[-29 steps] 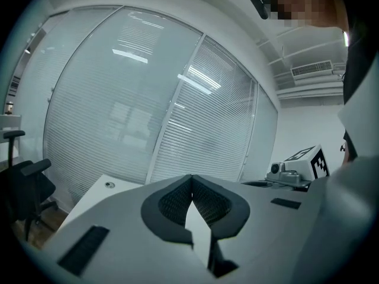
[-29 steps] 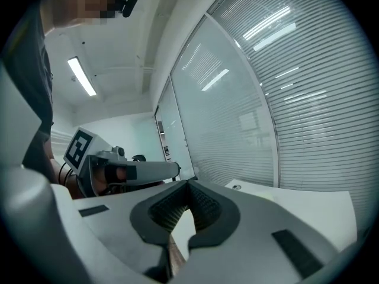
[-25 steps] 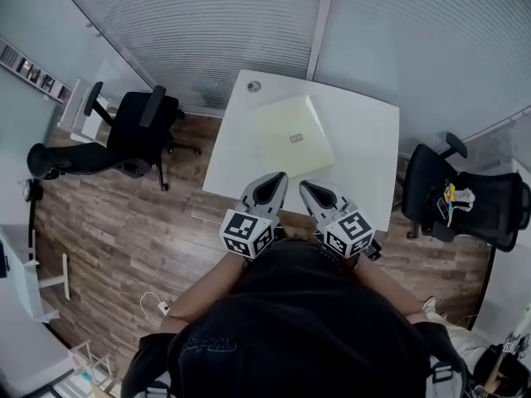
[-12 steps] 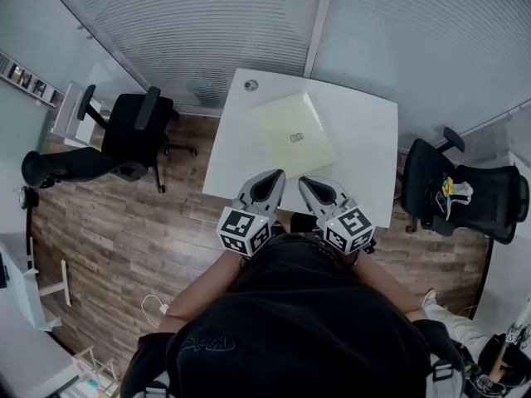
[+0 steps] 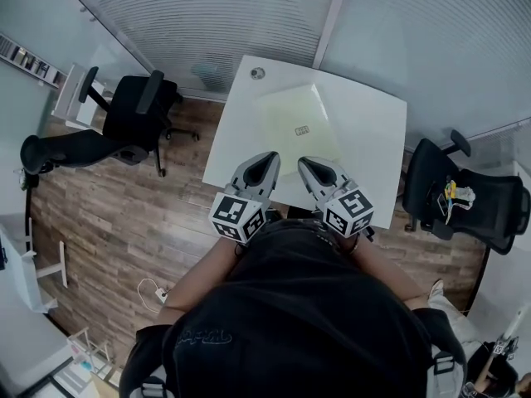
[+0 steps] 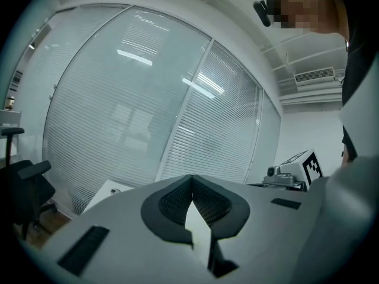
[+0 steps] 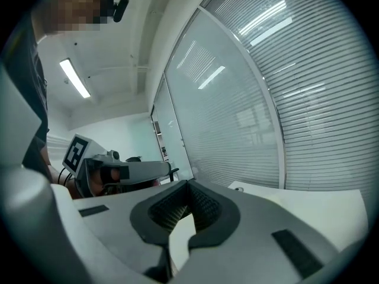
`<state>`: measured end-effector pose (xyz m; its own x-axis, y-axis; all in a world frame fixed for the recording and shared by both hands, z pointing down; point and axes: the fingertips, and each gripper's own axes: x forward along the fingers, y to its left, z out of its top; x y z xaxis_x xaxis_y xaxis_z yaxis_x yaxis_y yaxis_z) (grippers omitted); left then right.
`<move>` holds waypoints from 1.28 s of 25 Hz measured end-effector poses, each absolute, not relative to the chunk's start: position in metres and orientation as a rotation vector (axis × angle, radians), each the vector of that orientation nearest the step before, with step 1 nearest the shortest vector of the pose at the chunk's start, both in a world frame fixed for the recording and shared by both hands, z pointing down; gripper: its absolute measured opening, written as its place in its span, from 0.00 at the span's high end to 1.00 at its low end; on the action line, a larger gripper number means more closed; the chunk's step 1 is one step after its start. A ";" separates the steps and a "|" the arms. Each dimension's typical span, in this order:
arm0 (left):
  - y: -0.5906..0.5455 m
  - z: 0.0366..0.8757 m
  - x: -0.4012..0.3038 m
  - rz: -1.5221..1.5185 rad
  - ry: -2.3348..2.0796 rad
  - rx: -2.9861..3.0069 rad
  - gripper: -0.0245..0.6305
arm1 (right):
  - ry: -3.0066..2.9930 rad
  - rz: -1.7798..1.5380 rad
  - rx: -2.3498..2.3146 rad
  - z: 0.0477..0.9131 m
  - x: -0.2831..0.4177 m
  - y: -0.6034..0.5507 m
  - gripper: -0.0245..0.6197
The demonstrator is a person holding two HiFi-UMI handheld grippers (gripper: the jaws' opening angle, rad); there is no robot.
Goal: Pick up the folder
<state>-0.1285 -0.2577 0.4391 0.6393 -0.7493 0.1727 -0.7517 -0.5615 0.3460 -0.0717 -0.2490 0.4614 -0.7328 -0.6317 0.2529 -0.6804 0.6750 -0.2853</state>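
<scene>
Pale yellow against the white table (image 5: pixel 377 139), the folder (image 5: pixel 299 123) lies flat a little left of the table's middle, between the round cable hole (image 5: pixel 258 73) at the table's far left corner and the table's near edge. Nothing has lifted it yet.

Since a second ago the person has stepped closer to the table. Both grippers have moved in over its near edge, side by side. In the head view their tips now meet the folder's near edge, where before a strip of bare table lay between. Whether either touches the folder cannot be told from above.

The left gripper (image 5: pixel 265 159) is clenched with nothing between its jaws, and so is the right gripper (image 5: pixel 309 165).

This looks like the end of the approach, with the grasp not begun. The jaws would have to part first. A thin folder lying flat gives them little to bite on, so one edge will probably need lifting or sliding past the table's edge.
</scene>
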 end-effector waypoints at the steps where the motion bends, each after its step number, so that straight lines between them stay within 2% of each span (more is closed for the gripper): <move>1: -0.260 0.440 -0.128 0.013 -1.195 2.470 0.94 | -2.750 0.558 1.075 0.463 -0.071 -0.252 0.93; 11: -0.295 0.472 -0.121 0.091 -1.218 2.403 0.94 | -2.671 0.654 1.019 0.502 -0.047 -0.290 0.93; 22: -0.331 0.553 -0.101 0.318 -1.169 2.333 0.94 | -2.606 0.716 1.018 0.549 -0.009 -0.340 0.93; 27: -0.338 0.612 -0.094 0.452 -1.077 2.243 0.94 | -2.547 0.772 1.028 0.597 0.014 -0.363 0.92; 32: -0.348 0.650 -0.103 0.434 -1.093 2.095 0.90 | -2.483 0.779 1.021 0.633 0.030 -0.380 0.92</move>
